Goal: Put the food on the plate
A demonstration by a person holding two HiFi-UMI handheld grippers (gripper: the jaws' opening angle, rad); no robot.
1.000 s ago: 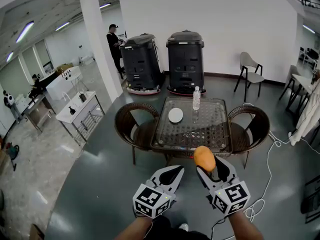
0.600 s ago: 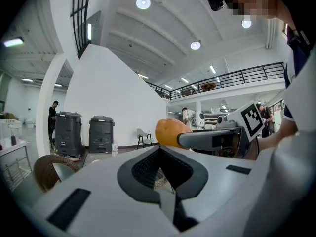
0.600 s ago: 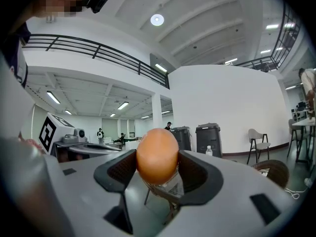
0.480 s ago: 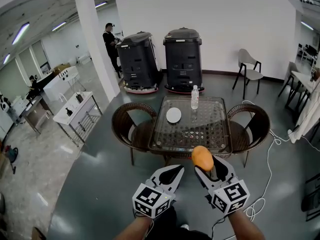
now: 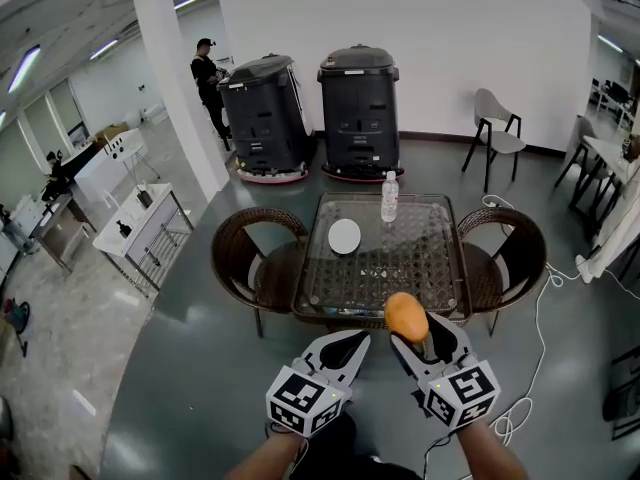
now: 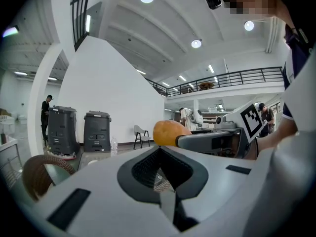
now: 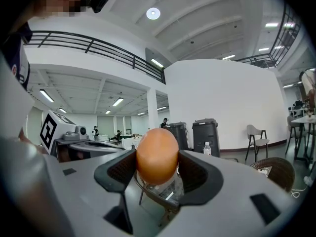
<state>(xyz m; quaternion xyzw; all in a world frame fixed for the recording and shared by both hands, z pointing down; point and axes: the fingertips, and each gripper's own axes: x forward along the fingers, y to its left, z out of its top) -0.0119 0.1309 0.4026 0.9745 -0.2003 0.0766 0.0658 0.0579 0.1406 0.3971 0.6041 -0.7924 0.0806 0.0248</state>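
Right gripper (image 5: 425, 340): pinching the food (image 7: 157, 154); the right gripper view shows a dark pad pressed against each side of it, the top of the food rising above both pads.
Left gripper (image 5: 347, 343): jaws pressed together at the tips, nothing between them; held just beside the right gripper, at about the same height.
Food: orange, smooth, rounded; held in the air before the near edge of the table (image 5: 440, 268), well apart from the plate (image 5: 344, 235).
Head view only: the plate, white and round, lies on the left half of the glass top, toward the far side; both marker cubes and the person's forearms show at the bottom edge.
Left gripper view only: the food seen side-on, poking up past the right gripper's jaw; a railed upper floor behind.
Right gripper view only: both contact faces on the food; the plate cannot be made out there.
Bottle (image 5: 390, 196): clear, upright on the far part of the table, right of the plate and apart from it.
Wicker chairs (image 5: 240, 253): one at the left side of the table, one at the right, both drawn in close.
Black machines (image 5: 358, 108): two, side by side against the white wall beyond the table.
Person (image 5: 207, 88): standing just left of the machines, beside a pillar.
Grey chair (image 5: 495, 133): near the wall, far right.
Cable (image 5: 530, 368): white, trailing across the floor at the right.
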